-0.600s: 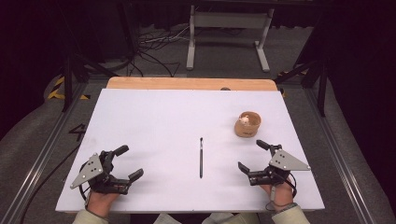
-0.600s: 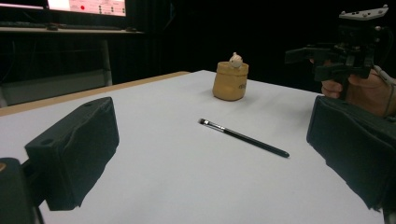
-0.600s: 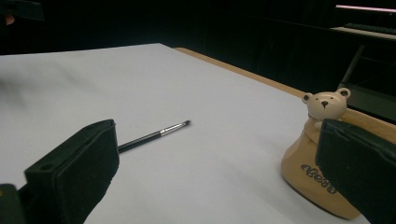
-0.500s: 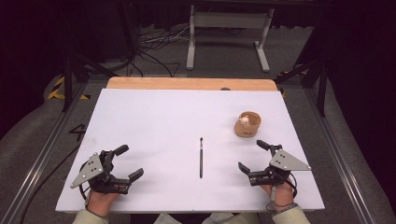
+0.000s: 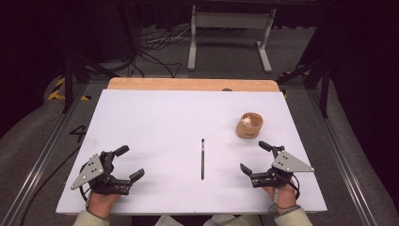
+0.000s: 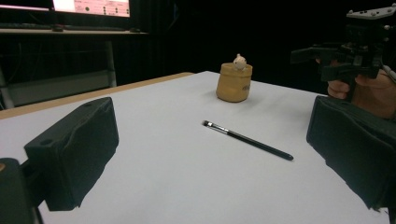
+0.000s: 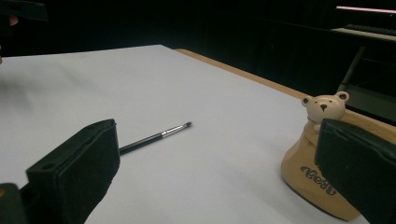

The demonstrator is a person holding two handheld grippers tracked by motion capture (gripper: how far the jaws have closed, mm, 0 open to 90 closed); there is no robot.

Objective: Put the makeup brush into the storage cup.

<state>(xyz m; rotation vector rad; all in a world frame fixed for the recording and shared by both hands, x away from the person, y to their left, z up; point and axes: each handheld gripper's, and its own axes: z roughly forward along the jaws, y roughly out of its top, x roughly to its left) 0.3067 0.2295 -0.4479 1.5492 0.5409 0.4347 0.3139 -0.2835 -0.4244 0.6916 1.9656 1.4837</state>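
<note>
A thin black brush (image 5: 202, 158) lies flat on the white table (image 5: 155, 117), midway between the two grippers and touching neither, its bristle end pointing toward the far edge. The left gripper (image 5: 123, 163) rests at the near left with its jaws spread wide and nothing between them; the right gripper (image 5: 254, 157) sits at the near right, jaws likewise wide apart and empty. Just beyond the right gripper stands a tan pot (image 7: 317, 184) with a small bear figure (image 7: 324, 107) at its rim. Dark lettering on the pot's side is partly hidden by a jaw and cannot be read for certain.
</note>
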